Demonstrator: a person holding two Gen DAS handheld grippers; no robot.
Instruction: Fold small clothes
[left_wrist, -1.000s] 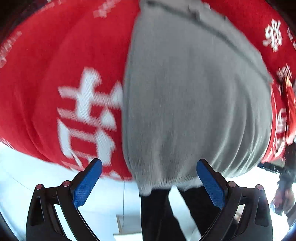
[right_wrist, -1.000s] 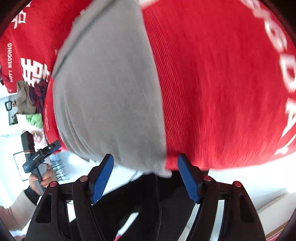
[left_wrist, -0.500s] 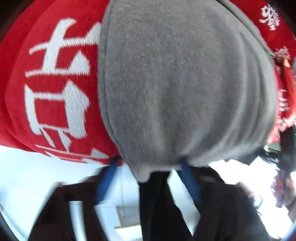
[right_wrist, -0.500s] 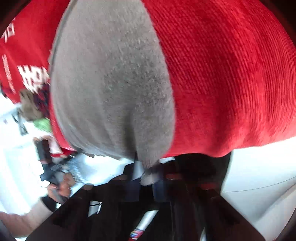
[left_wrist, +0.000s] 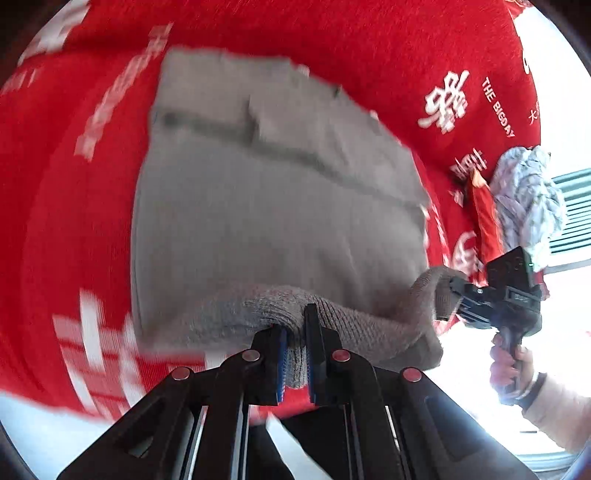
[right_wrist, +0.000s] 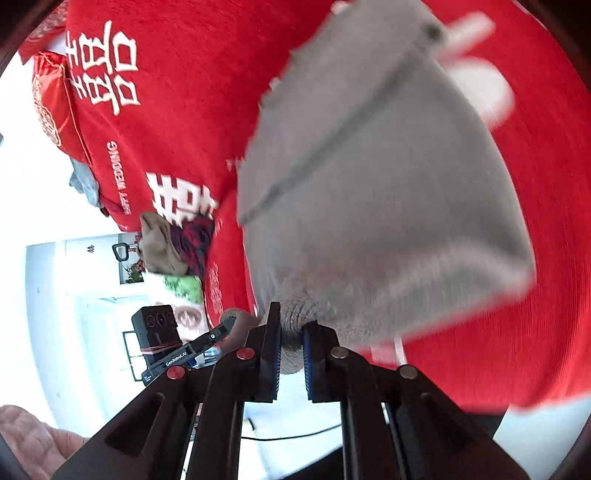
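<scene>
While both tongs are pinching the near hem, the fold is just starting. Left wrist view: left gripper (left_wrist: 295, 354) is clenched on the ribbed edge of the grey knit garment (left_wrist: 280, 206), jaws having just been closing with the hem bunched between them; the rest of the garment is lying flat toward 12 o'clock on the red cloth (left_wrist: 369, 48). At 3 o'clock the right gripper (left_wrist: 452, 295) is gripping the other hem corner. A pile of clothes (left_wrist: 528, 199) is sitting at 2 o'clock.

Right wrist view: right gripper (right_wrist: 291, 347) is likewise clamped on the hem, jaws just closed onto it; the left gripper is showing at 9 o'clock. Advice: be keeping both corners level and taut while carrying the hem toward 12 o'clock, so the edges are meeting squarely. The cloth is bearing white lettering; white floor and walls are lying beyond its edge.
</scene>
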